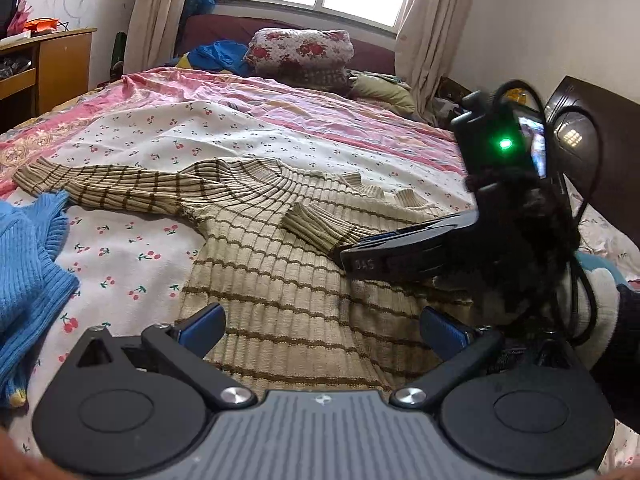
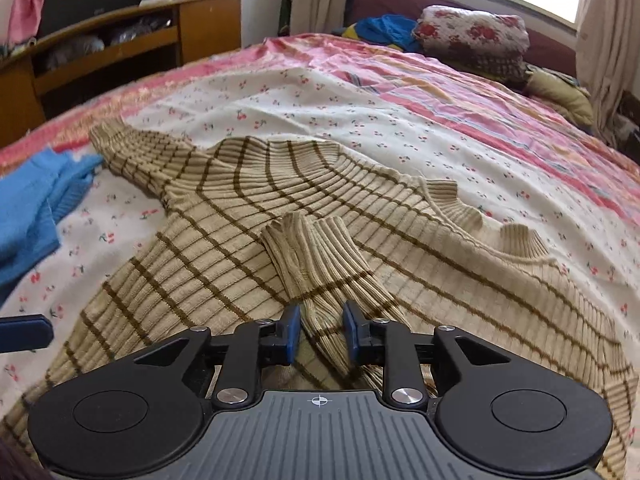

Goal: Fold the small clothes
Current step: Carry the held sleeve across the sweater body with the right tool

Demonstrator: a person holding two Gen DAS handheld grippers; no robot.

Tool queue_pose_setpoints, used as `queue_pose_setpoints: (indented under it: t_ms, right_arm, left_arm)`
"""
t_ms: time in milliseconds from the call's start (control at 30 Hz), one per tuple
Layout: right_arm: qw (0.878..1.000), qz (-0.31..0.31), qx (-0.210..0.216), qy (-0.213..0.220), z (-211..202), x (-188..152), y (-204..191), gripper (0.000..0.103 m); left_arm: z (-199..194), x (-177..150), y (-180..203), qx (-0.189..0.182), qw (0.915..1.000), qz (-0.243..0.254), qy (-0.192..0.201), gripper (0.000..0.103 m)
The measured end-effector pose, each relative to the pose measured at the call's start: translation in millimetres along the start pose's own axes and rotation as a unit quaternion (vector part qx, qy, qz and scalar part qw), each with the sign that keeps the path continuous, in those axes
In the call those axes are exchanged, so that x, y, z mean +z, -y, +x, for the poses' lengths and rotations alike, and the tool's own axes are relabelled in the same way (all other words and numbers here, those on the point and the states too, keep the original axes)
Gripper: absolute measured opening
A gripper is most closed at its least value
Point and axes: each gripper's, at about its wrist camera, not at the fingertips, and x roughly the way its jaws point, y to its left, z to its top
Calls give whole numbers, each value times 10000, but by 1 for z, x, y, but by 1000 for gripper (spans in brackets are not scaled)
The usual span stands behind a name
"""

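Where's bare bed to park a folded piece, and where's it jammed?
Free: the cherry-print sheet beyond the striped sweater's shoulder, up to the pink border. Also a strip between the blue knit and the sweater body. Crowded: the headboard end with the floral bundle, and the centre, where the right gripper holds the folded-in sleeve.

Ahead of your left gripper (image 1: pixel 322 330), its jaws spread wide, striped sweater (image 1: pixel 280 300) fills the gap; your right gripper (image 1: pixel 360 254) crosses just beyond the right jaw. Left of the jaws, a blue knit (image 1: pixel 28 264) lies on the bedsheet (image 1: pixel 132 256). Your right gripper's (image 2: pixel 319 334) jaws flank a folded sleeve (image 2: pixel 316 268); open sheet stretches beyond the sweater.
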Motion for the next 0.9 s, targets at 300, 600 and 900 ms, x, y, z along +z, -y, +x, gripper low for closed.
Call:
queue_pose_setpoints:
  t_ms: [300, 600, 900]
  right_arm:
    - [9996, 35, -290, 65, -11, 17, 7, 9]
    - [9933, 551, -49, 1014, -30, 60, 7, 16]
    - [9949, 675, 599, 444, -22, 14, 2, 16]
  left_arm:
    - [-1, 1, -7, 20, 9999, -131, 41, 103]
    - [-1, 1, -11, 95, 9997, -205, 45, 103]
    - [5, -1, -11, 136, 9998, -147, -49, 103]
